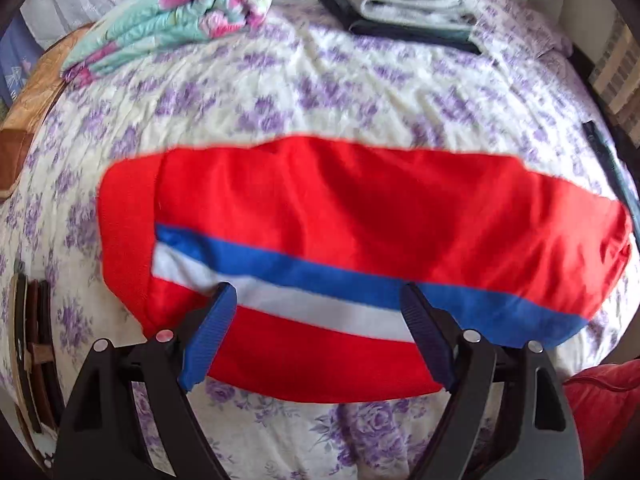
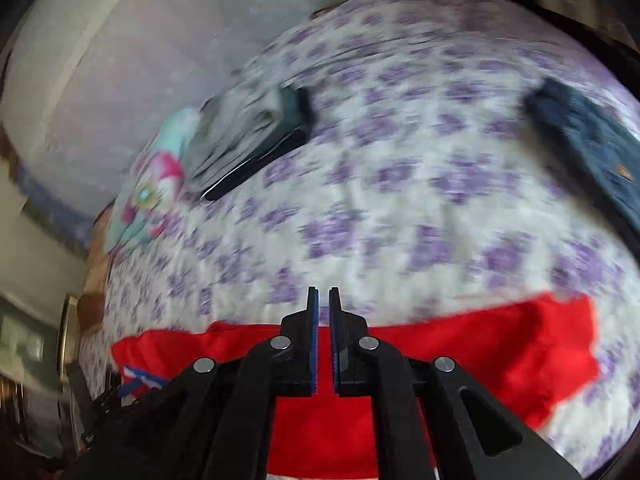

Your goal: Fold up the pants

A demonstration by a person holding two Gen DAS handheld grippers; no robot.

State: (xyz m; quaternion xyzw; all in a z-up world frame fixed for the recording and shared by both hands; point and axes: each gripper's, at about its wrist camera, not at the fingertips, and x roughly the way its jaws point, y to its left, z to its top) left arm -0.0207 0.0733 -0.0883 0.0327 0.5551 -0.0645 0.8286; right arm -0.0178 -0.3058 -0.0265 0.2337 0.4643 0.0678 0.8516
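Red pants (image 1: 360, 208) with a blue and white side stripe lie folded in a long band across the floral bedspread (image 1: 280, 92). My left gripper (image 1: 316, 296) is open just above the near edge of the pants, its blue pads on either side of the white stripe, holding nothing. In the blurred right wrist view the pants (image 2: 500, 352) lie under and in front of my right gripper (image 2: 323, 296). Its jaws are almost together with a thin gap, and nothing shows between them.
A folded floral quilt (image 1: 176, 12) sits at the back left of the bed. A stack of folded grey and dark clothes (image 1: 404, 4) sits at the back. Folded blue jeans (image 2: 588, 140) lie to the right. Another red cloth (image 1: 600, 404) is at the near right.
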